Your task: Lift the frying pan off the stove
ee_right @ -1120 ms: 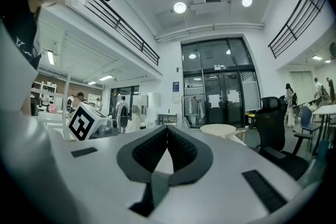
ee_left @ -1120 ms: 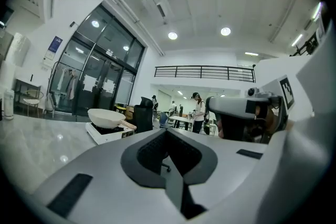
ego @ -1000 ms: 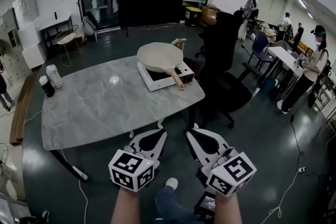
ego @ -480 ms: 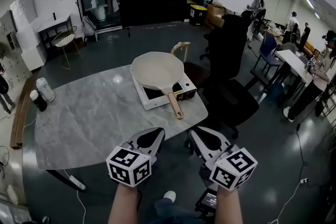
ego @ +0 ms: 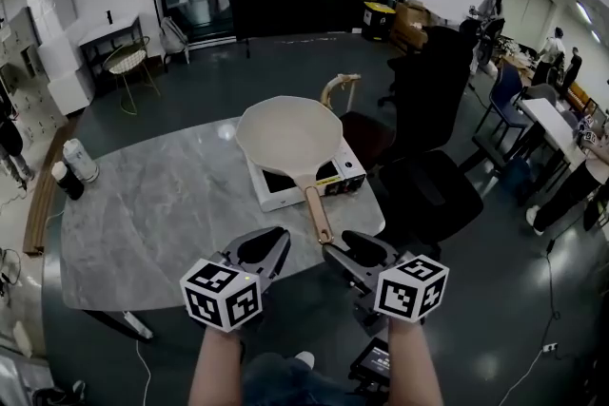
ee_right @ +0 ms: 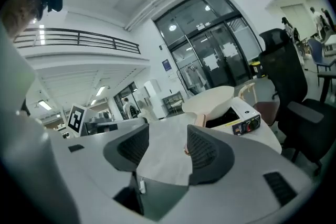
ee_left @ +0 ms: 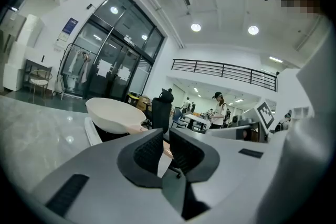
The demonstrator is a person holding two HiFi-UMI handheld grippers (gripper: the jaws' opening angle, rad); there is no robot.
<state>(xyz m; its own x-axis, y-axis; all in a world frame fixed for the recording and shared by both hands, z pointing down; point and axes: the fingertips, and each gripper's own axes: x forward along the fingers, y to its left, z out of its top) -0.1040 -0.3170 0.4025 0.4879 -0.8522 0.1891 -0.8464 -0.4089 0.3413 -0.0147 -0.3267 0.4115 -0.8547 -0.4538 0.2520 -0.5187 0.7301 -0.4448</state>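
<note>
atop the white stove rests the cream frying pan.

Marble tbl, stove, white can, dark can

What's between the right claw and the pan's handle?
Only bare table top, as the head view and right gripper view show. The right gripper, jaws opening with nothing between them, sits just short of the frying pan's handle.
</note>
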